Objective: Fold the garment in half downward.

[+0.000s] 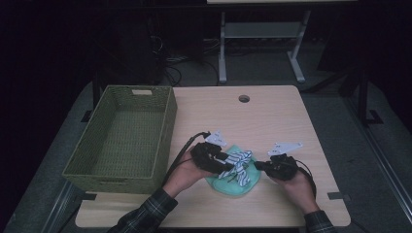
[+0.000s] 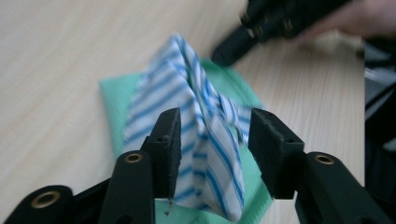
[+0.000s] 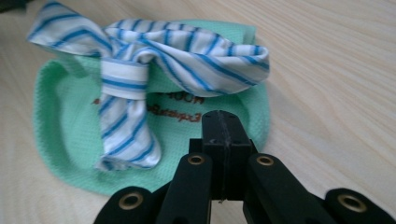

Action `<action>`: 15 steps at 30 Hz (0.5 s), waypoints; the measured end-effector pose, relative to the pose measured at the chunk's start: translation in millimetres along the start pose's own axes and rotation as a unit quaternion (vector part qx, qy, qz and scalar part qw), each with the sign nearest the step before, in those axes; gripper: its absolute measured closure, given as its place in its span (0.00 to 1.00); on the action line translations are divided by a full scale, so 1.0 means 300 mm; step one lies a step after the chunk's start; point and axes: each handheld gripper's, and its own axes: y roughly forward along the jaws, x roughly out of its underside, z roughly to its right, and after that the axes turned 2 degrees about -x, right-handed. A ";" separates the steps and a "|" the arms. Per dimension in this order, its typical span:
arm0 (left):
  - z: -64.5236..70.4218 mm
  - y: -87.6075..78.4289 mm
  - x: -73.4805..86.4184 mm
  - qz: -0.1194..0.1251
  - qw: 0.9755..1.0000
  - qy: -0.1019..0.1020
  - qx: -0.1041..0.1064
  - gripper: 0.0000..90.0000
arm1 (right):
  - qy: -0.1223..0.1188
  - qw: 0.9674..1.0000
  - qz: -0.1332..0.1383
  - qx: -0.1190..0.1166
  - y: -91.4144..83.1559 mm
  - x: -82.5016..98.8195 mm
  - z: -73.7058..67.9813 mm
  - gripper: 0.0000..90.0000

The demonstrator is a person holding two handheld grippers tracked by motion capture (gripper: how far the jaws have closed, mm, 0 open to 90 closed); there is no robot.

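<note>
A blue-and-white striped cloth [image 1: 240, 159] lies bunched and knotted on a mint-green cloth [image 1: 238, 187] near the table's front edge. My left gripper [image 1: 227, 163] comes in from the left. In the left gripper view its jaws [image 2: 215, 116] stand open, with a raised fold of the striped cloth [image 2: 205, 135] between them and the pads not pressing on it. From the right, my right gripper [image 1: 258, 166] points at the cloths. In the right gripper view it [image 3: 224, 122] is shut with nothing between its jaws, its tip over the green cloth's [image 3: 65, 140] near edge, just short of the striped cloth [image 3: 187, 51].
A green woven basket [image 1: 165, 141] stands on the left part of the wooden table [image 1: 277, 116], with nothing in it that I can see. A round cable hole [image 1: 244, 98] sits near the far edge. Beyond the table are metal legs and cables on a dark floor.
</note>
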 end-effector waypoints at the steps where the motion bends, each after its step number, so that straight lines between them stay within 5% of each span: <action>1: -0.009 0.000 -0.004 -0.001 1.000 -0.002 -0.001 0.63 | -0.002 1.000 0.001 -0.003 -0.003 0.002 -0.006 1.00; 15: -0.051 0.124 -0.006 -0.023 0.999 -0.032 0.010 0.69 | -0.025 0.999 -0.004 -0.041 0.007 0.008 -0.096 1.00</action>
